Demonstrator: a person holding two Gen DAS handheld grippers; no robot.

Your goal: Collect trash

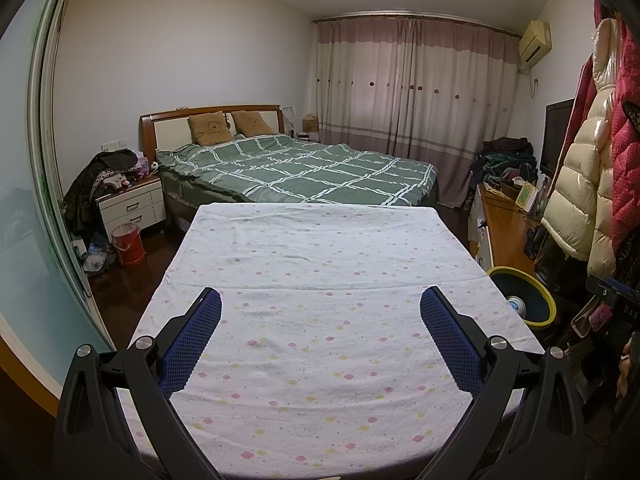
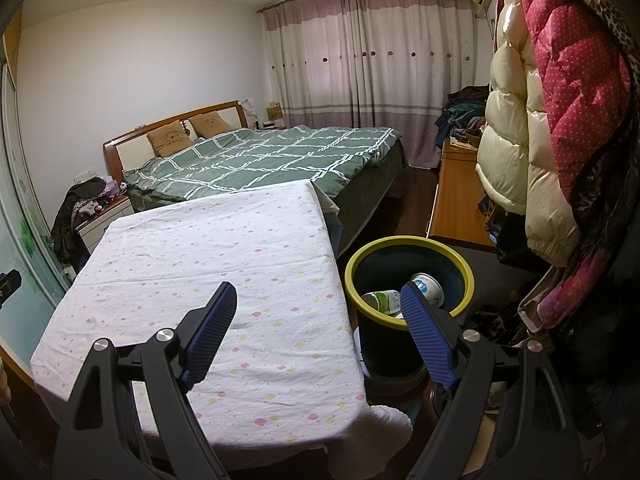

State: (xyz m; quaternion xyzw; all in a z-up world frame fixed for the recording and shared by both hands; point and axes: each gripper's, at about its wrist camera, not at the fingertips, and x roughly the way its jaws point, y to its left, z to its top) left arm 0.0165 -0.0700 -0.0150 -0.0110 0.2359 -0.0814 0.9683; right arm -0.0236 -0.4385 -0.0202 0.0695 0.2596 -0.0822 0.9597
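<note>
A dark bin with a yellow rim (image 2: 460,264) stands on the floor at the right side of a table covered by a white flowered cloth (image 2: 208,256). Inside the bin lie a white cup (image 2: 430,286) and a white container with a green label (image 2: 382,300). My right gripper (image 2: 318,294) hangs open over the table's right edge, with nothing between its blue pads. In the left wrist view my left gripper (image 1: 320,300) is open above the cloth (image 1: 320,252), nothing in it. The bin (image 1: 538,290) shows at the right, with a white cup (image 1: 516,305) inside.
Beyond the table is a bed with a green checked quilt (image 1: 312,168). A nightstand piled with clothes (image 1: 128,200) and a red bucket (image 1: 128,246) stand at the left. Coats (image 2: 560,120) hang at the right, beside a wooden desk (image 2: 452,208) with a clothes heap.
</note>
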